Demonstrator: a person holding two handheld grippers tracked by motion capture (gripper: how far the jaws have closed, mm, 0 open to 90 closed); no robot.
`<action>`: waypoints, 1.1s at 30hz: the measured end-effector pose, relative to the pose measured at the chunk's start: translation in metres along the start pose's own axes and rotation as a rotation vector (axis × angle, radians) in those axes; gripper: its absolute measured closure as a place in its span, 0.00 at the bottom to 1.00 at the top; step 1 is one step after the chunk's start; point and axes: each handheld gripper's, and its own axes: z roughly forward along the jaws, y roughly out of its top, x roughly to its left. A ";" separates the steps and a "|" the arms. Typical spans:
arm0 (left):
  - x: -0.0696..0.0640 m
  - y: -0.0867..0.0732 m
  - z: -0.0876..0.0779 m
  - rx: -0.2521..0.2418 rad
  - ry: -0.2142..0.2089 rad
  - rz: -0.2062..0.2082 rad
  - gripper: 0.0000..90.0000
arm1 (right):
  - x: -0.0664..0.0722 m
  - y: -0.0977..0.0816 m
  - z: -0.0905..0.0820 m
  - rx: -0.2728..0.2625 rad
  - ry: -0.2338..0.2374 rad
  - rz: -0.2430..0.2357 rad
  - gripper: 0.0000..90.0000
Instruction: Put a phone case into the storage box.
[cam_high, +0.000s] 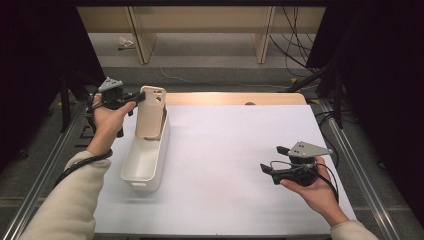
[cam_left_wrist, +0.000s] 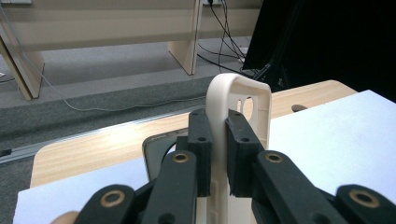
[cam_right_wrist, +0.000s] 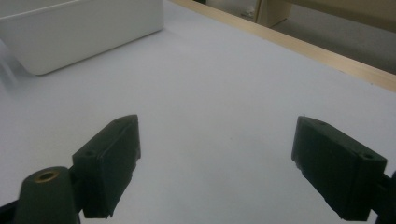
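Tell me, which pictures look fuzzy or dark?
High view: black at both sides, table bright. Left gripper view: phone case sharp, nearest jaw parts soft. Right gripper view: bin blurry, jaws dark and soft.

Grey carpeted floor (cam_high: 210, 55) beyond a light wooden table (cam_high: 235, 98) topped with a white sheet (cam_high: 235, 165). Pale wooden furniture legs (cam_high: 263, 42) at the back, black cables (cam_high: 292, 47) trailing (right side), dark curtains (cam_high: 385, 75) flanking.
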 end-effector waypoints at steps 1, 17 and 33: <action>0.001 -0.001 0.001 0.001 0.001 -0.003 0.91 | 0.000 0.000 0.000 0.002 0.000 -0.002 0.18; 0.006 -0.015 0.011 0.015 0.011 -0.036 0.91 | 0.000 0.000 0.001 0.002 0.003 -0.002 0.18; 0.012 -0.028 0.019 0.031 0.028 -0.057 0.90 | 0.000 -0.001 0.001 0.002 0.006 -0.001 0.18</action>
